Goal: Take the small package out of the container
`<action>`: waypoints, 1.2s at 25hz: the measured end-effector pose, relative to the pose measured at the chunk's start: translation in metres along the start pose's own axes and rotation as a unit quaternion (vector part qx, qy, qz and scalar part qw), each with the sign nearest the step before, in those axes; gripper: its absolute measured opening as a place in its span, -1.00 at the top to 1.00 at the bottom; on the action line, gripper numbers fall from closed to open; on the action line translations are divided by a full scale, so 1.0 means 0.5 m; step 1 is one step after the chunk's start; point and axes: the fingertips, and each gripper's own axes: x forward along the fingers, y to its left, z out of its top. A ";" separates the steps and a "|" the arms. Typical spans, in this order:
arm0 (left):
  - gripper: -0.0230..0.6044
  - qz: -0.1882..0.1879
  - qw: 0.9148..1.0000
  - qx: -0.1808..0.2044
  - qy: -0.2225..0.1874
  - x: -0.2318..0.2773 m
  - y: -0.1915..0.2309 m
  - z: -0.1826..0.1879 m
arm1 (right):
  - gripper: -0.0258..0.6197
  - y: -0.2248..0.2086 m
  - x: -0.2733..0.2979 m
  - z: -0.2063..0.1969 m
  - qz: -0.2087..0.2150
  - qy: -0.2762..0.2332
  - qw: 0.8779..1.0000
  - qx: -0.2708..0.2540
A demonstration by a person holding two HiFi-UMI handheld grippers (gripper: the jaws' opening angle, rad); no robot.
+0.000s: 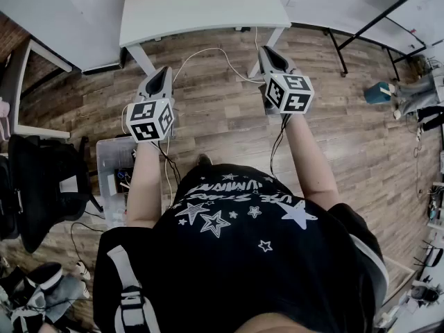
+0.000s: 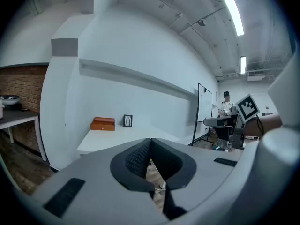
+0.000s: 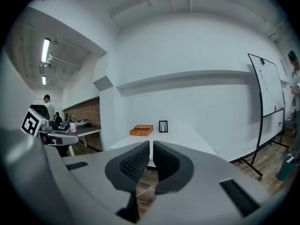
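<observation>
Left gripper (image 2: pixel 151 143) was shut, ribbed black pads meeting at the tips, nothing between them. Right gripper (image 3: pixel 151 146) was closed to a hairline slit, also empty. Both were held level out in front of me over the brown wood-plank floor (image 1: pixel 222 109), aimed at the smooth white rectangular table (image 1: pixel 201 5). The only box-like container on it was a flat orange rectangular box (image 2: pixel 103 124) at the far left corner, its long axis running along the table's back edge, with a small black picture frame (image 2: pixel 127 120) just beside it. It lay ahead and left of both tools, so I judged the left gripper nearer. A clear plastic bin (image 1: pixel 111 158) of cables sat on the floor under my left arm. Small package: not visible in any view, presumably still inside.
</observation>
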 end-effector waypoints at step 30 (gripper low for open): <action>0.87 -0.027 0.999 -0.013 0.030 0.160 0.156 -0.011 | 0.74 0.013 0.209 -0.026 -0.008 -0.008 0.999 0.046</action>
